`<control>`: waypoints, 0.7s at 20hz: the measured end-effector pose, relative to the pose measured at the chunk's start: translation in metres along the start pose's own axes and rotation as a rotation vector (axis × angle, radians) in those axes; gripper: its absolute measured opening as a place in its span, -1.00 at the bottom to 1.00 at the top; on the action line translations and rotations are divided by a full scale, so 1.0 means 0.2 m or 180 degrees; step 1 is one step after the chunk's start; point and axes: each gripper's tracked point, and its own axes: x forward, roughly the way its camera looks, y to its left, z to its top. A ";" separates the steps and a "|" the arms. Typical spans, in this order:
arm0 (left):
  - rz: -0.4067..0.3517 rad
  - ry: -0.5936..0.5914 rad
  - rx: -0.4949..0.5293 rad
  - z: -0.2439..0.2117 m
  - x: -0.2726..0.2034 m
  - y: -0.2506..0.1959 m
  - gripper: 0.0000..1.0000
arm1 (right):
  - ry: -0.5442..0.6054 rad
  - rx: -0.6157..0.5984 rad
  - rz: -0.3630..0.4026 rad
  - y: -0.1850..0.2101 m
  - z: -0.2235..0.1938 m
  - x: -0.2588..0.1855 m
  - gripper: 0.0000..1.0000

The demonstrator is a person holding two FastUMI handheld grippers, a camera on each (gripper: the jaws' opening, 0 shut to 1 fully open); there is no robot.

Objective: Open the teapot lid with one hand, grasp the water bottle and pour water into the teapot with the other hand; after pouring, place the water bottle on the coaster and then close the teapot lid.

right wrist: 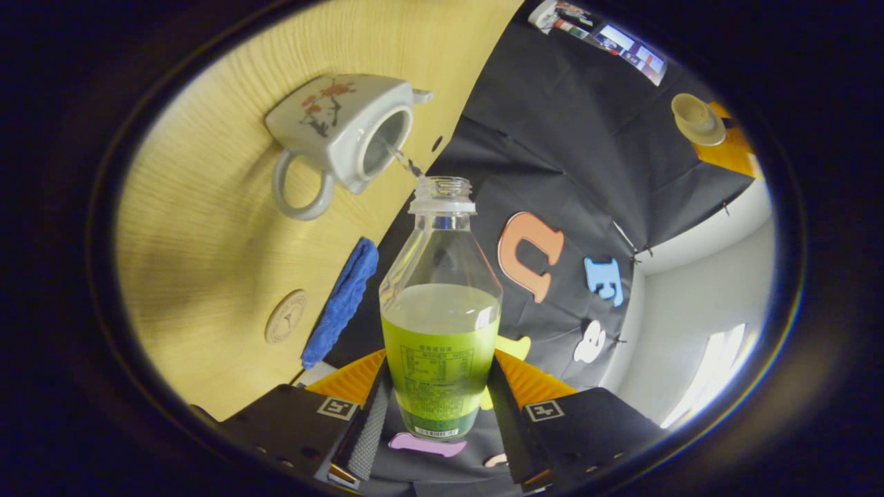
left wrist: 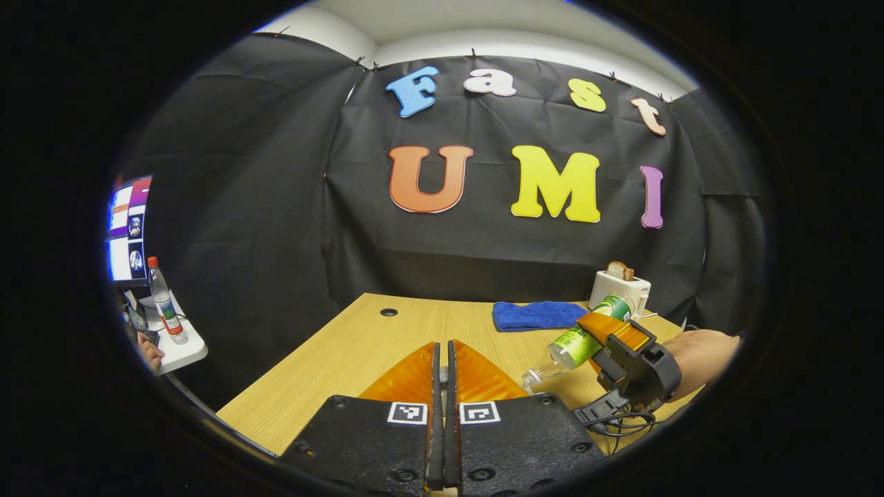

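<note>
The water bottle [right wrist: 440, 324] is being gripped by the right gripper [right wrist: 442, 400] (tilted, water streaming into the teapot [right wrist: 338, 131]); the lid [right wrist: 696, 119] is being held in the left gripper [left wrist: 444, 386], its fingers nearly closed.

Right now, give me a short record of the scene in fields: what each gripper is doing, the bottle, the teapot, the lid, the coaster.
right gripper: shut on the water bottle, tipped toward the teapot
water bottle: uncapped, a thin stream leaving its mouth
teapot: on the wooden table, lid off, stream entering its opening
lid: held up, away from the teapot
left gripper: fingers nearly together; grip on lid not visible
coaster: bare, beside the blue cloth
</note>
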 end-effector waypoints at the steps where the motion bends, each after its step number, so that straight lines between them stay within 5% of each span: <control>1: 0.0000 0.0000 0.0008 0.00 0.00 0.00 -0.94 | -0.0007 -0.0036 -0.0049 -0.02 0.00 0.00 0.45; 14: 0.0014 0.0037 0.0005 -0.01 0.01 0.02 -0.94 | -0.0093 -0.0324 -0.0429 -0.16 0.04 -0.03 0.44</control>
